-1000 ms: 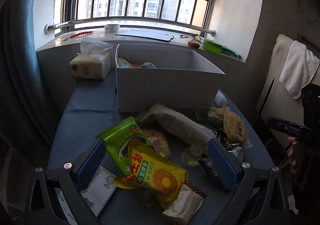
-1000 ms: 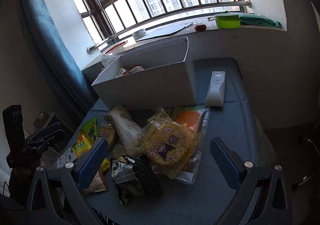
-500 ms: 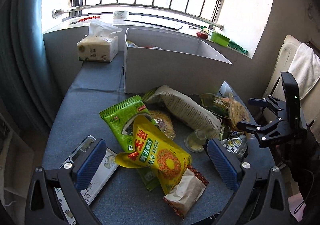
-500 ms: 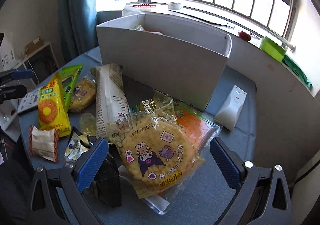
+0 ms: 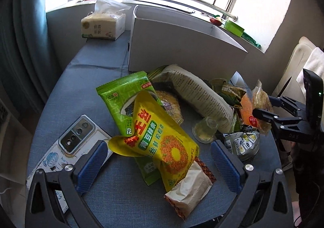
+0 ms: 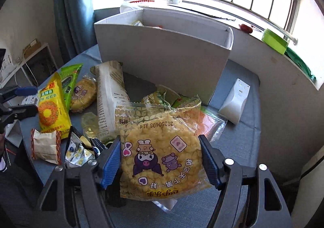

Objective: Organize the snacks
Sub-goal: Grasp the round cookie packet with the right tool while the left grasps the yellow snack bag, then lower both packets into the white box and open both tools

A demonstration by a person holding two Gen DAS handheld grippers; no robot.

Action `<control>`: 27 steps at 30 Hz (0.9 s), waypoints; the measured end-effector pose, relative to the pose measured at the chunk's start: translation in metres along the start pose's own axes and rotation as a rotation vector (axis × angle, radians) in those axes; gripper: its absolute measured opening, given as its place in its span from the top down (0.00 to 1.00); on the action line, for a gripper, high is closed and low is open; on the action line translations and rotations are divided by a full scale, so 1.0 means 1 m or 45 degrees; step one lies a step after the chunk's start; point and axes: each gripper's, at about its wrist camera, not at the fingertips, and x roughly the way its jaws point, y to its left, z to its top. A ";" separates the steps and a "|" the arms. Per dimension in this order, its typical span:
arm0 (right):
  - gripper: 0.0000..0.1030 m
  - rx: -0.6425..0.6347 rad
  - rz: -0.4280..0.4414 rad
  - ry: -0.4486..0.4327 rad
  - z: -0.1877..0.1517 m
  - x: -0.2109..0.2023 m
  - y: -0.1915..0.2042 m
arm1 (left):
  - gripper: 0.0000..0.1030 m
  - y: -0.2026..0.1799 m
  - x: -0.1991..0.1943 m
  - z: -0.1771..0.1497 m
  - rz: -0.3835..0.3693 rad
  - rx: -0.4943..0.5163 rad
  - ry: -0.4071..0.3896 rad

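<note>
A pile of snack packs lies on the blue table in front of a white box point(image 5: 182, 49), which also shows in the right wrist view point(image 6: 162, 49). My left gripper point(image 5: 160, 163) is open, its fingers either side of a yellow bag point(image 5: 162, 138) lying over a green bag point(image 5: 123, 96). A small tan packet point(image 5: 190, 187) lies nearest me. My right gripper point(image 6: 160, 159) has its pads against both sides of a round yellow cracker pack point(image 6: 160, 153) with purple cartoon figures. A long white pack point(image 6: 109, 96) lies beside it.
A phone point(image 5: 75, 136) lies left of the left gripper. A tissue pack point(image 5: 103, 25) stands left of the box. A white device point(image 6: 235, 102) sits right of the box. The windowsill holds a green container point(image 6: 275, 41). A chair with a towel point(image 5: 311, 61) stands at the right.
The right gripper has moved in and narrowed around the cracker pack. The left gripper has moved lower and closer over the yellow bag.
</note>
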 end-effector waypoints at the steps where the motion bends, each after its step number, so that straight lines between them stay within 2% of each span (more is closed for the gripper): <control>1: 0.26 0.024 0.011 -0.020 0.001 -0.006 -0.001 | 0.00 0.002 0.005 0.001 -0.004 -0.021 0.020; 5: 0.26 0.093 0.048 -0.094 0.004 -0.030 -0.003 | 0.01 0.006 0.024 0.006 -0.002 -0.072 0.079; 6: 0.26 0.106 0.052 -0.109 0.006 -0.033 -0.001 | 0.04 0.005 0.028 0.007 0.005 -0.075 0.084; 7: 0.26 0.123 0.053 -0.124 0.008 -0.035 0.000 | 0.10 0.004 0.032 0.007 0.016 -0.074 0.098; 8: 0.26 0.138 0.061 -0.129 0.009 -0.036 0.000 | 0.29 0.002 0.035 0.007 0.022 -0.060 0.108; 9: 0.26 0.152 0.067 -0.131 0.009 -0.036 -0.001 | 0.42 0.000 0.037 0.007 0.014 -0.043 0.108; 10: 0.26 0.170 0.063 -0.140 0.008 -0.036 -0.001 | 0.43 -0.001 0.037 0.007 0.002 -0.044 0.096; 12: 0.26 0.204 0.085 -0.151 0.006 -0.037 0.000 | 0.56 -0.002 0.033 0.009 0.003 -0.020 0.060; 15: 0.26 0.237 0.121 -0.161 0.005 -0.039 0.002 | 0.67 -0.002 0.025 0.015 -0.013 0.008 0.014; 19: 0.26 0.232 0.127 -0.183 0.010 -0.042 0.006 | 0.70 0.002 0.007 0.026 -0.032 0.029 -0.050; 24: 0.26 0.300 0.189 -0.238 0.023 -0.045 0.001 | 0.71 0.010 -0.016 0.042 -0.041 0.048 -0.123; 27: 0.26 0.323 0.225 -0.282 0.038 -0.048 0.000 | 0.71 0.007 -0.027 0.063 -0.071 0.055 -0.186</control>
